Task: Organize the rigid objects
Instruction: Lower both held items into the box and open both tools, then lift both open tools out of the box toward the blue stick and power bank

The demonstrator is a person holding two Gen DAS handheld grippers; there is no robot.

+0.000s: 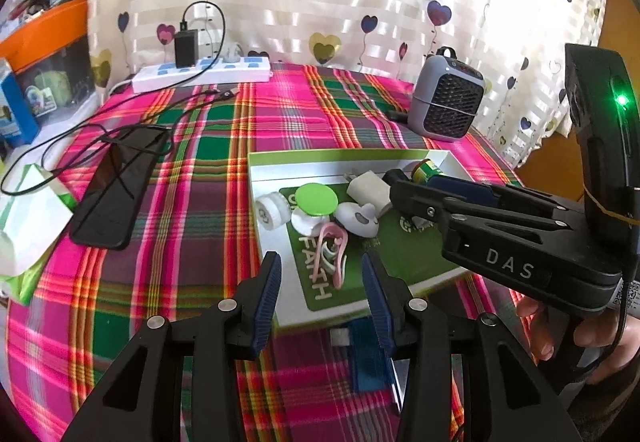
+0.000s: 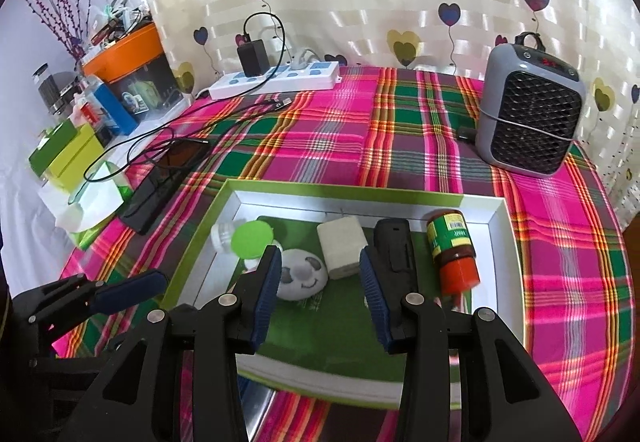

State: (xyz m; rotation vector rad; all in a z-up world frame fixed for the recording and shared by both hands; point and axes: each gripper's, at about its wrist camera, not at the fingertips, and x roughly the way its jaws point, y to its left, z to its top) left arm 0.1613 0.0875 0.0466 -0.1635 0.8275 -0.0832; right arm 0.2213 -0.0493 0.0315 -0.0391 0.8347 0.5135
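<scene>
A shallow green-and-white box lid [image 1: 280, 306] [image 2: 224, 202] lies on the plaid table and holds small items: a green round lid [image 1: 317, 196] [image 2: 252, 240], a white charger cube [image 1: 370, 188] [image 2: 342, 248], a white panda-face case [image 1: 358, 218] [image 2: 300, 274], a black block [image 2: 394, 246], a red-capped jar [image 2: 452, 254] and pink clips [image 1: 332, 246]. My left gripper [image 1: 320, 290] is open and empty at the box's near edge. My right gripper [image 2: 320, 294] is open and empty over the box; it reaches in from the right in the left wrist view [image 1: 404, 186].
A grey mini heater [image 1: 448, 98] [image 2: 528, 110] stands at the back right. A black phone [image 1: 120, 186] [image 2: 164, 182] with cables lies at the left, a white power strip [image 1: 200, 72] [image 2: 276, 80] at the back. A blue object [image 1: 370, 358] lies near the box's front edge.
</scene>
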